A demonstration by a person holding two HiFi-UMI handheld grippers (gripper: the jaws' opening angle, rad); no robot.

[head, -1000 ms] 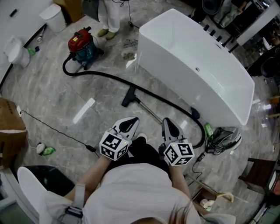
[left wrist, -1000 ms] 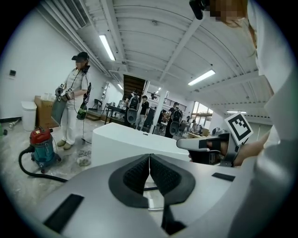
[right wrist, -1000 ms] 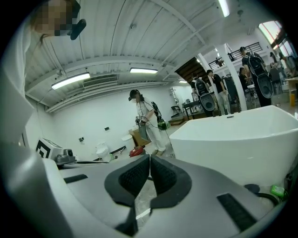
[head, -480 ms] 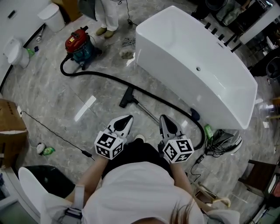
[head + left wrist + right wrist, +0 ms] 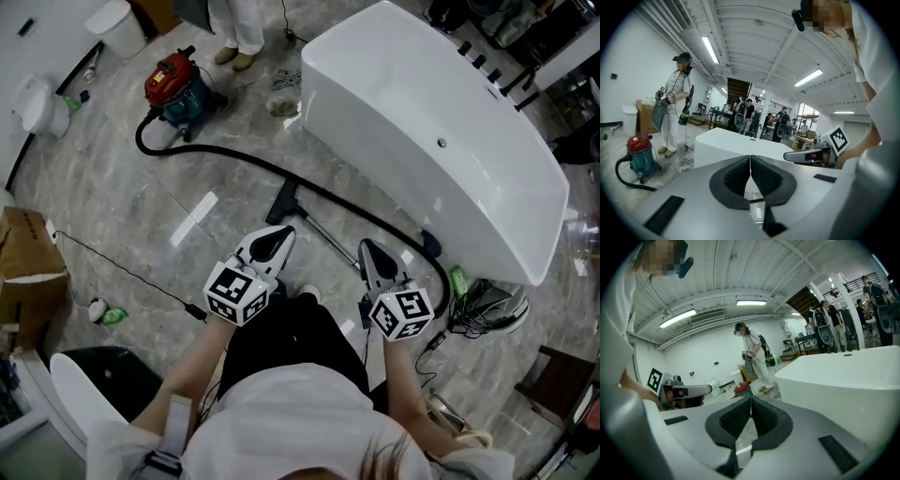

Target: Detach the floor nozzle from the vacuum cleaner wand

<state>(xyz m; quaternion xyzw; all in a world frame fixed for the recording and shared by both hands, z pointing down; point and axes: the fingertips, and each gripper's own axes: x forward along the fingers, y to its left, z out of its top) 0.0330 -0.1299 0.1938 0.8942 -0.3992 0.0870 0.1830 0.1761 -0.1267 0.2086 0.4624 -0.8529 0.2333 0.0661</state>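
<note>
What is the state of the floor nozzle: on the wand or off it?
On: the floor nozzle joins the wand with no gap, head view.

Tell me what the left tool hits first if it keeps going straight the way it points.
Probably the white bathtub, dead ahead of the left tool in its own view. The floor nozzle lies low on the floor, likely under that line; depth is unclear.
</note>
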